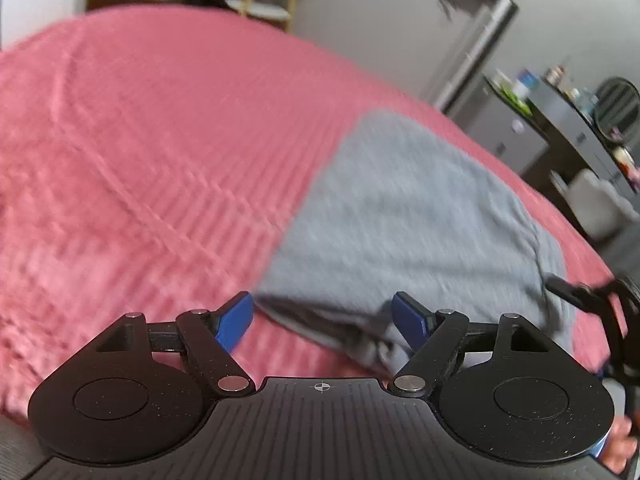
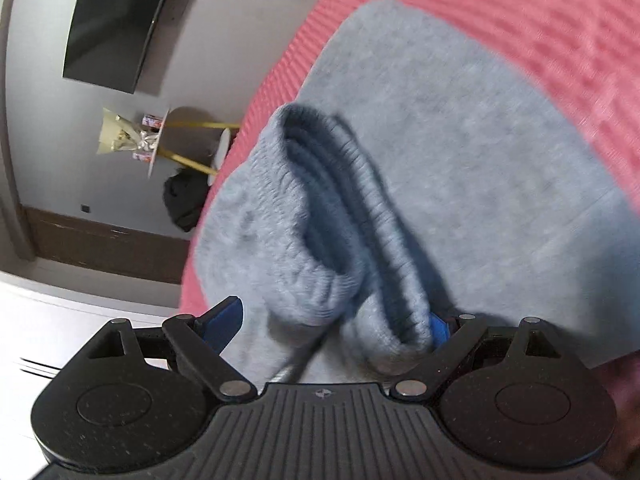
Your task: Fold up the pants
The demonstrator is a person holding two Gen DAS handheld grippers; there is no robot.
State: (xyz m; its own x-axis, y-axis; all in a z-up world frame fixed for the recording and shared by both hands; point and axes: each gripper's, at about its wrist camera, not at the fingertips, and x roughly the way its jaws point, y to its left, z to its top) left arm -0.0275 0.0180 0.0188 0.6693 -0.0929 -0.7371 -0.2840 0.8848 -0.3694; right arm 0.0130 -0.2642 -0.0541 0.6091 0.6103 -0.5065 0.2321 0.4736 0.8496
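Note:
Grey knit pants (image 1: pixel 404 216) lie folded on a pink ribbed bedspread (image 1: pixel 160 152). My left gripper (image 1: pixel 324 320) is open, its blue pads just above the near edge of the pants, holding nothing. In the right wrist view the pants (image 2: pixel 460 160) fill the middle, with ribbed cuffs (image 2: pixel 320 216) bunched up between the fingers. My right gripper (image 2: pixel 332 320) is open wide with the cuff fabric lying between its blue pads. The right gripper's black tip also shows in the left wrist view (image 1: pixel 576 292) at the pants' right edge.
The pink bedspread (image 2: pixel 520 20) covers the whole bed. Beyond it stand a gold-legged side table (image 1: pixel 260 4), a wall TV (image 2: pixel 116 24), a dark bag on the floor (image 2: pixel 184 200) and a cluttered desk (image 1: pixel 568 112) at the right.

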